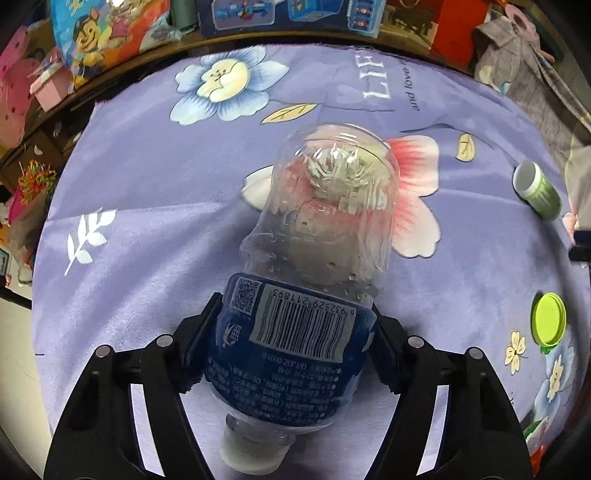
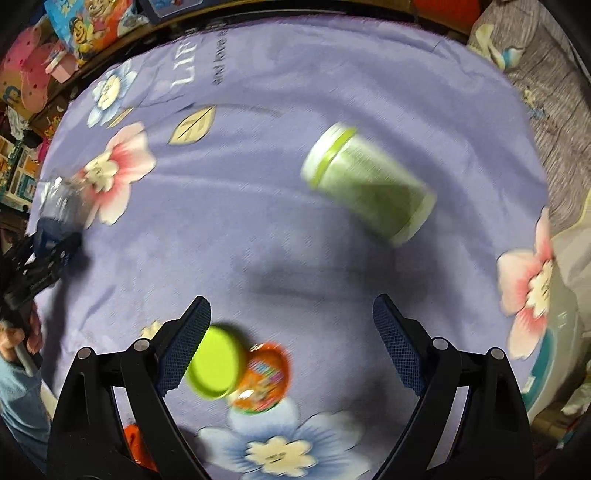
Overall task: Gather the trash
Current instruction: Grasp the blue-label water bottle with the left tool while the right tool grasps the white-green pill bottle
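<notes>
The left gripper (image 1: 295,347) has its jaws clamped on a clear plastic bottle (image 1: 314,266), the pads pressing the dark blue label from both sides just below the barcode. The bottle lies along the gripper's line, white cap (image 1: 253,452) nearest the camera and ribbed base pointing away, over a lilac flowered bedspread (image 1: 147,221) that covers the whole surface (a bed, by the look of the soft cloth). In the right wrist view the same bottle (image 2: 61,195) shows at the far left edge, with the left gripper (image 2: 48,254) on it and the hand (image 2: 18,341) holding that tool below. The right gripper (image 2: 291,317) hangs above the bedspread with its jaws wide apart and nothing between the pads. Ahead of it a green canister (image 2: 369,184) with a white open end lies on its side, blurred. Just beside its left finger (image 2: 184,347) sits a lime-green lid (image 2: 214,363), overlapping an orange foil seal (image 2: 264,376). From the left wrist the canister (image 1: 537,192) and lid (image 1: 548,319) lie well apart at the right edge. Toy boxes (image 1: 288,14) line the far side.
</notes>
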A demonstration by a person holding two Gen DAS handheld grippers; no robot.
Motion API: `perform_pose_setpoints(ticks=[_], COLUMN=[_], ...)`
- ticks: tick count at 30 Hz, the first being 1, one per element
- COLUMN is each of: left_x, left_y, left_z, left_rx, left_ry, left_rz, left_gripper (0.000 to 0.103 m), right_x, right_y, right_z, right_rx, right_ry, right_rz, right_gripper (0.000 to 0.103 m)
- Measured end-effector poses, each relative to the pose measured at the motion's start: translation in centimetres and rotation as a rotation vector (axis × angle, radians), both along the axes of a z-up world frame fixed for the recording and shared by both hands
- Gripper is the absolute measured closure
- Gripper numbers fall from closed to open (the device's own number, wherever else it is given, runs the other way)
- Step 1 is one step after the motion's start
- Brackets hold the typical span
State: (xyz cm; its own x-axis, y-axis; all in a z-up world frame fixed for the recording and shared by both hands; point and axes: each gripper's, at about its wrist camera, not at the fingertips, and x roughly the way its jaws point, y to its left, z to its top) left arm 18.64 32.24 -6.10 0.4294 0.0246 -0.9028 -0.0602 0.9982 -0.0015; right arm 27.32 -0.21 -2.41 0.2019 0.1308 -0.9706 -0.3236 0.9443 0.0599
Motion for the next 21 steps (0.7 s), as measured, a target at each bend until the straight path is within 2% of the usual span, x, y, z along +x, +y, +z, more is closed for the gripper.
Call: perform_pose_setpoints(ticks=[3,7,12,16,21], left_x=[-0.2,-0.2,0.9,1.9,3.0], left_y=[-1.6,-5.0,-8.3,-10.0,-11.7], left_z=[0.3,0.5,0.4,0.1,-0.4], left_rx=[-0.030,-0.075,-0.104,-0.124,-0.116], left_ry=[-0.005,-0.001,0.011,0.028,0.044], left_rz=[-0.024,-0.083,-0.131,-0.137,-0.140], left_gripper=[0.031,0.031,0.031,0.031,0.031], right_x=[1.9,4.2,6.3,7.5,8.5], right_y=[-0.9,-1.6,-1.2,0.1,1.1], right_z=[0.5,0.2,-0.7,-1.9,-3.4], right_rx=[-0.035,-0.048,-0.075,-0.135,-0.142], right_ry=[-0.038,-0.041,-0.034,-0.031,-0.012], right_rz=[0.013,0.037,0.129,0.247,0.324], right_gripper=[0.017,0.017,0.017,0.017,0.017])
